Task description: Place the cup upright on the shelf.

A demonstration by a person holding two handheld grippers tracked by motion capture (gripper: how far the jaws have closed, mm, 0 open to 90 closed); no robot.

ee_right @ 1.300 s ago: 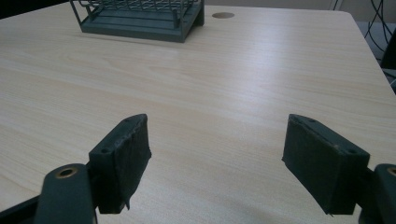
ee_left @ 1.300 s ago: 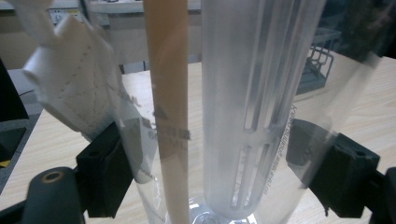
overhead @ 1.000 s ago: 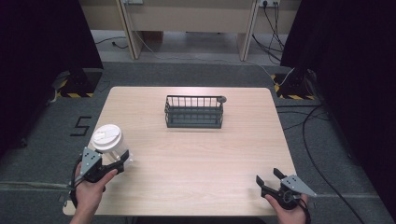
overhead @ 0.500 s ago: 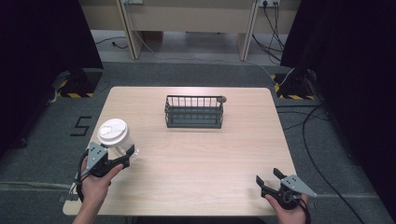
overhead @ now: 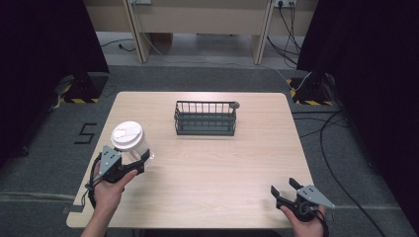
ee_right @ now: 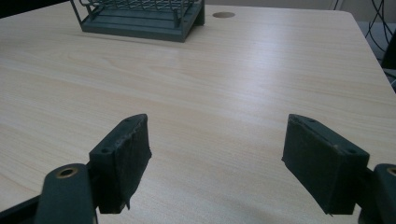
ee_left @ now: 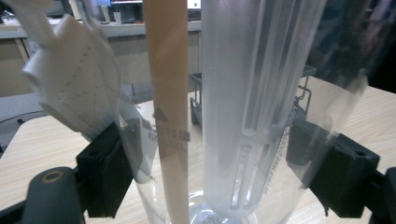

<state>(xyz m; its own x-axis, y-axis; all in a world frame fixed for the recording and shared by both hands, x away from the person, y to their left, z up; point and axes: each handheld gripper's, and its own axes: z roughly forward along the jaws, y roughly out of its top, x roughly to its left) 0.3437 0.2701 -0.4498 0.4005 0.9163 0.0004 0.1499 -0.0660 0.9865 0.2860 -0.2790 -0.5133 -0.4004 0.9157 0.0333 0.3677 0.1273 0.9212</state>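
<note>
Here the left gripper (overhead: 129, 165) clamps a clear lidded cup (overhead: 132, 144) (jaws gripping its sides), the right gripper's (overhead: 287, 190) jaws apart.

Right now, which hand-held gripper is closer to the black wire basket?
Left. The left hand-held gripper, closed around the clear cup, is nearer the basket. The right hand-held gripper waits open by the table's near right edge.

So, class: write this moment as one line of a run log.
left gripper: shut on clear lidded cup, near table's left edge | right gripper: open, holding nothing, near front edge | wire basket: mid-table, untouched
</note>
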